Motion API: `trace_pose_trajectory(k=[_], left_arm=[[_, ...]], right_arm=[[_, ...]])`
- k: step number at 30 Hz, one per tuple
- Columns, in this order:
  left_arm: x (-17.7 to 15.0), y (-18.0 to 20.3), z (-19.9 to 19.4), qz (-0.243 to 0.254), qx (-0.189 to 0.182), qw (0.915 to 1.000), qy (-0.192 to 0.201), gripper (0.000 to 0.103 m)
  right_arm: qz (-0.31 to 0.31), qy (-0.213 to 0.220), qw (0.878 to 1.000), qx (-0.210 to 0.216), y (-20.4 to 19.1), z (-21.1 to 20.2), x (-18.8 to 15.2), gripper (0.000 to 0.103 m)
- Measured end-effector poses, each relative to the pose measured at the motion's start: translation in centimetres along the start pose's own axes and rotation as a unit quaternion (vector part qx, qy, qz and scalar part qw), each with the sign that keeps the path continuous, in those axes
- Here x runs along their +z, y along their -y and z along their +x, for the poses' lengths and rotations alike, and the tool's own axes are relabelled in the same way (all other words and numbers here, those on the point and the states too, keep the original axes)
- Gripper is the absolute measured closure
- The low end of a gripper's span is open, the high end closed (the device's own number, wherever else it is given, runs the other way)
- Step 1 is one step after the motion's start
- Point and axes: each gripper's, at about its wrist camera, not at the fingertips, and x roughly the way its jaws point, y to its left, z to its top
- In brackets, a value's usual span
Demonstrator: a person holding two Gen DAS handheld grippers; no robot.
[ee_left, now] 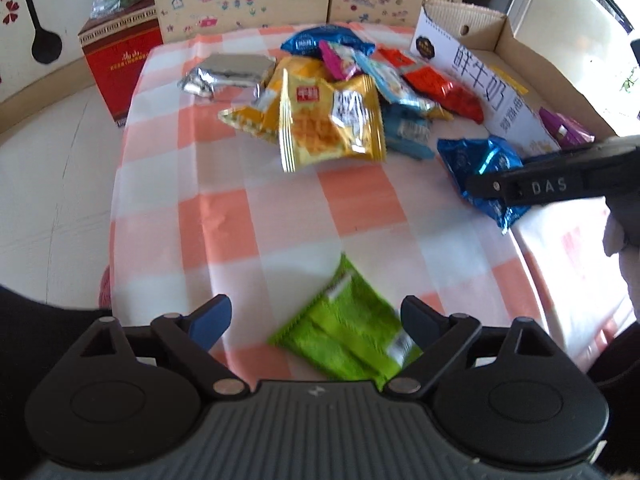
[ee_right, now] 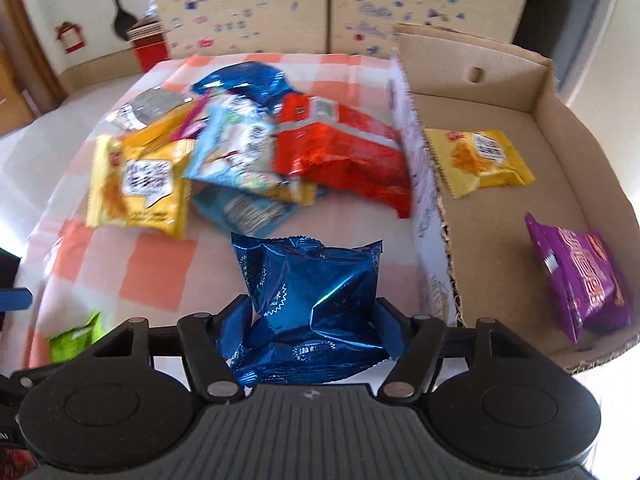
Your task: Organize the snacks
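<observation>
Two packets are already lying in the box (ee_right: 560,92) on the right side of the right wrist frame: a yellow packet (ee_right: 480,160) toward the upper part and a purple packet (ee_right: 580,280) at lower right. So sorting is looking barely begun.

The right gripper (ee_right: 312,320) is gripping a blue packet (ee_right: 308,300), its jaws pressing in on both sides of the foil at bottom centre, just left of the box wall. By my reading it is heading into the box next.

The left gripper (ee_left: 316,316) is standing with its jaws wide, and a green packet (ee_left: 348,336) is lying blurred between them at the bottom of the left wrist frame, on the checked cloth (ee_left: 240,208). Whether the fingers are touching it, I cannot tell.

Plenty is waiting. The pile (ee_left: 332,92) in the upper middle of the left frame is holding a silver packet (ee_left: 228,72), more yellow bags, a second blue one, pale blue ones, a red packet (ee_right: 344,152) leaning against the box wall, and a pink one poking out.

Roughly, most of the snacks are sitting outside the box, so the bulk of the job is remaining.
</observation>
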Motion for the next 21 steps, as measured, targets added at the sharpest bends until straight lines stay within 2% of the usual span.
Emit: trace_pose_trajectory(k=[3,6,9,14,17,19,21], left_arm=[[-1.1,0.7,0.6,0.009,-0.007,0.9997,-0.023,0.012],[-2.0,1.9,1.6,0.051,0.008,0.9981,-0.033,0.012],[-2.4,2.3,2.1,0.086,0.034,0.9955,-0.021,0.009],[-1.7,0.9,2.4,0.093,0.031,0.9952,0.003,0.009],[-0.6,0.2,2.5,0.106,0.061,0.9924,0.017,0.009],[0.2,-0.6,2.6,0.106,0.084,0.9905,0.025,0.010],[0.9,-1.7,2.5,0.085,0.078,0.9930,0.027,0.012]], right_arm=[[0.007,0.002,0.999,0.033,-0.2,-0.5,0.1,0.030],[0.016,0.003,0.999,0.036,-0.3,-0.6,0.3,0.030],[0.038,-0.001,0.998,0.048,0.0,-0.5,0.4,0.028],[0.060,-0.011,0.997,0.056,0.3,-0.1,0.4,0.021],[0.066,-0.022,0.995,0.073,0.1,0.2,0.2,0.018],[0.069,-0.023,0.994,0.085,-0.1,0.3,0.3,0.018],[0.075,-0.017,0.993,0.092,-0.1,0.0,0.4,0.018]])
